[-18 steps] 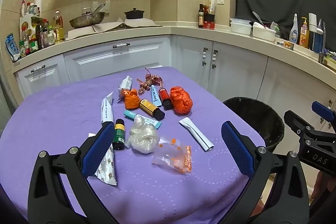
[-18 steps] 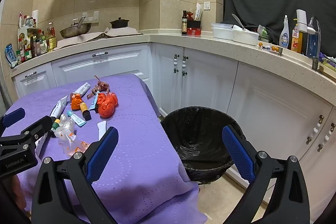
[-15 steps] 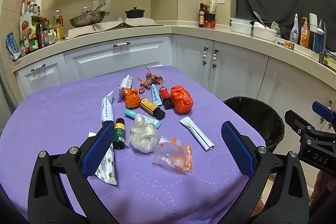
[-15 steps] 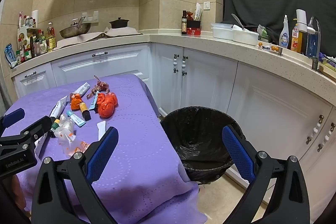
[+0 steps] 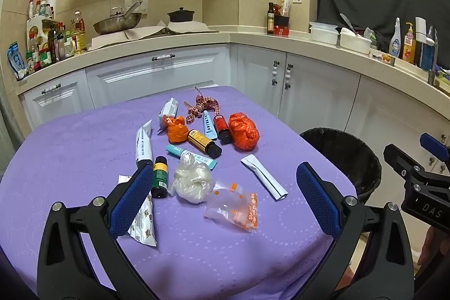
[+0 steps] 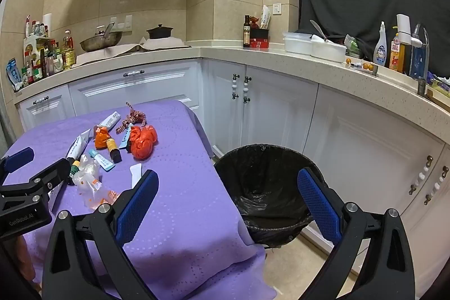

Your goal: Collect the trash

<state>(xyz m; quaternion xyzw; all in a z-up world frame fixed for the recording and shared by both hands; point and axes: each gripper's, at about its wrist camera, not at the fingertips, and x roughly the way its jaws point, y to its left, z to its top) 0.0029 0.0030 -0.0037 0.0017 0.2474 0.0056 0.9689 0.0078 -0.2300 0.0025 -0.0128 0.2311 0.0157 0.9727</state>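
Observation:
Trash lies in a loose heap on the purple tablecloth (image 5: pixel 70 148): a crumpled red bag (image 5: pixel 243 131), an orange bag (image 5: pixel 176 129), a white plastic wad (image 5: pixel 192 180), a clear wrapper with orange print (image 5: pixel 234 209), tubes, small bottles (image 5: pixel 159 176) and a white sachet (image 5: pixel 264 177). My left gripper (image 5: pixel 222 198) hovers open above the near side of the heap, nothing between its fingers. My right gripper (image 6: pixel 226 204) hangs open off the table's right edge, over the black-lined bin (image 6: pixel 270 187). Each gripper shows at the edge of the other's view.
White cabinets (image 6: pixel 281 114) and a beige counter (image 6: pixel 309 61) wrap around behind and to the right. A wok (image 5: pixel 118 24) and dark pot (image 5: pixel 180 15) sit on the hob. Bottles crowd the counter's left end (image 5: pixel 45 44); tubs and cleaners stand at the right (image 5: pixel 405 41).

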